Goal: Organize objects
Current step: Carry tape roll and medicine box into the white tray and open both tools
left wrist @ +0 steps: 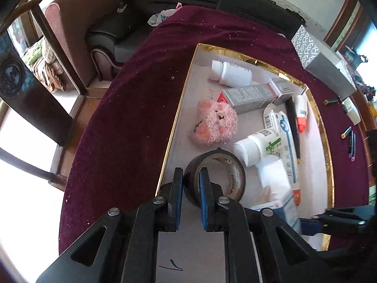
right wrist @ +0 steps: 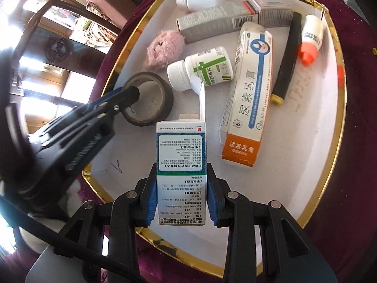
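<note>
A white tray with a gold rim lies on a maroon tablecloth. My left gripper is shut on the wall of a black tape roll, one finger inside the ring and one outside; the roll rests on the tray floor near the front left corner. My right gripper is shut on a white and teal medicine box, which it holds upright over the tray with its top flap open.
The tray also holds a pink plush toy, two white bottles, a grey carton, an ointment box, a black stick and an orange-capped tube. A tissue box and pens lie beyond it.
</note>
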